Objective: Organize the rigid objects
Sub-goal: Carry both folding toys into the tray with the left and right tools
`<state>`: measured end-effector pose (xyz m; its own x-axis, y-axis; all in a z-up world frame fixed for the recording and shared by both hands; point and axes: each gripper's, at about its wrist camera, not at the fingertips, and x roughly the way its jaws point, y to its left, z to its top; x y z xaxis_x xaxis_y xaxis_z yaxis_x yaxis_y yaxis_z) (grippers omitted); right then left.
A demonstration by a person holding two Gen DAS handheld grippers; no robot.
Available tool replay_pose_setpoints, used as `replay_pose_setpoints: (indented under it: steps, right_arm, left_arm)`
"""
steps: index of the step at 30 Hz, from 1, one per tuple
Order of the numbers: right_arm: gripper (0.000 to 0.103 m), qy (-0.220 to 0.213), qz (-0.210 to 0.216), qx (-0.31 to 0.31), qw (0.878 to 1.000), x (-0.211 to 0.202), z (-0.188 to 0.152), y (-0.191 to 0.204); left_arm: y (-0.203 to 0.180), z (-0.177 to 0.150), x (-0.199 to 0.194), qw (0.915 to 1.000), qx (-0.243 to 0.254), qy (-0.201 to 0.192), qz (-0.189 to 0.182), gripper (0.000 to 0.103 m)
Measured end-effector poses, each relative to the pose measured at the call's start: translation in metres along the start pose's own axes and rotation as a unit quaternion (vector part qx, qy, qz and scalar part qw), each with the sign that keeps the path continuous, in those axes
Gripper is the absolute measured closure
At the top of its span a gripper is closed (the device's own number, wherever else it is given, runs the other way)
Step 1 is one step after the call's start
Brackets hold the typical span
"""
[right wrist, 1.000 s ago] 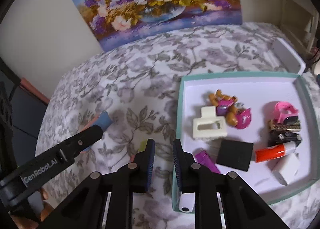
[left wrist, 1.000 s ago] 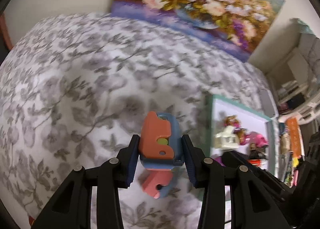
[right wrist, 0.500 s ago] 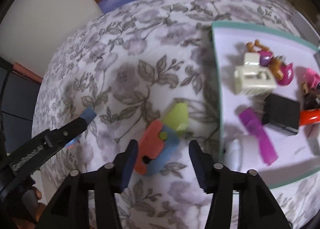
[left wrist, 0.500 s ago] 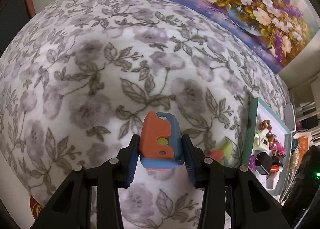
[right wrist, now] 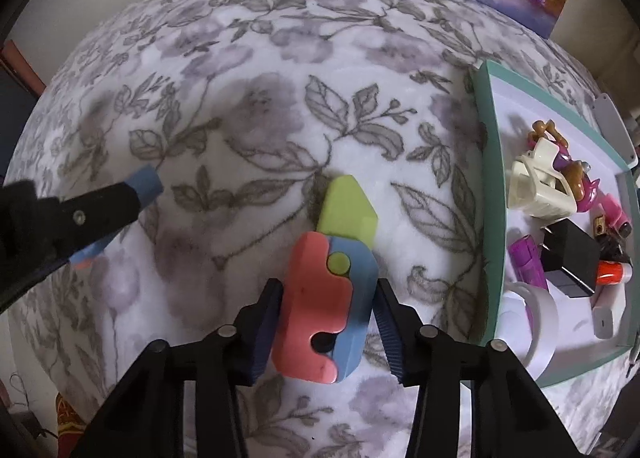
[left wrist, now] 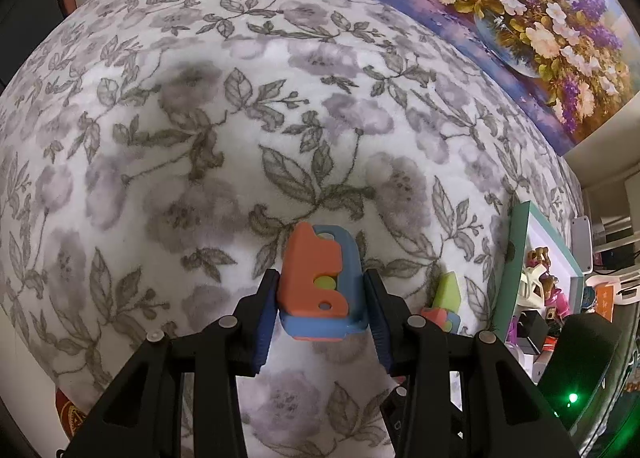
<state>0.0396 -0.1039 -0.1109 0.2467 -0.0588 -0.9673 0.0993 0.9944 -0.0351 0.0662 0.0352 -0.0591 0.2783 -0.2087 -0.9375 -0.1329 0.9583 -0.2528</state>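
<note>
Floral bedspread (right wrist: 248,106) soft, yielding under toys. Teal tray (right wrist: 482,194) right, holds small clutter. Right gripper (right wrist: 326,322) clamped on flat sides of orange-blue toy knife (right wrist: 320,310), green blade (right wrist: 346,210) out. Left gripper (left wrist: 320,312) holds matching folded toy (left wrist: 316,282). Both light, stiff plastic; grip handle, not blade.
</note>
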Motion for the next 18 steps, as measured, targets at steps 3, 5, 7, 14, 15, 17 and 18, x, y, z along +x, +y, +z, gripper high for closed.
replay_pose_setpoints:
  steps: [3, 5, 7, 14, 15, 17, 18]
  right_arm:
    - [0.056, -0.007, -0.004, -0.012, 1.000, -0.005, -0.004, -0.003]
    - [0.056, -0.015, -0.004, -0.015, 1.000, -0.012, -0.008, -0.004]
    - [0.056, -0.027, 0.002, -0.011, 1.000, -0.021, -0.011, -0.010]
    - [0.056, -0.077, 0.034, 0.028, 0.996, -0.066, -0.012, -0.046]
    - [0.056, -0.087, 0.036, 0.040, 0.995, -0.074, -0.013, -0.057]
    - [0.056, -0.105, 0.017, 0.066, 0.992, -0.086, -0.016, -0.082]
    - [0.056, -0.108, 0.009, 0.070, 0.992, -0.086, -0.014, -0.091]
  left_arm:
    - [-0.004, 0.000, -0.006, 0.9999, 0.006, -0.008, -0.003, 0.059]
    - [-0.009, 0.001, -0.012, 0.9997, 0.012, -0.019, -0.005, 0.059]
    - [-0.014, 0.001, -0.019, 0.9993, 0.019, -0.032, -0.007, 0.059]
    - [-0.055, -0.009, -0.040, 0.9950, 0.065, -0.070, -0.026, 0.059]
    - [-0.069, -0.014, -0.041, 0.9933, 0.083, -0.073, -0.032, 0.059]
    - [-0.090, -0.024, -0.041, 0.9902, 0.113, -0.073, -0.039, 0.059]
    - [-0.105, -0.031, -0.040, 0.9876, 0.131, -0.069, -0.049, 0.059]
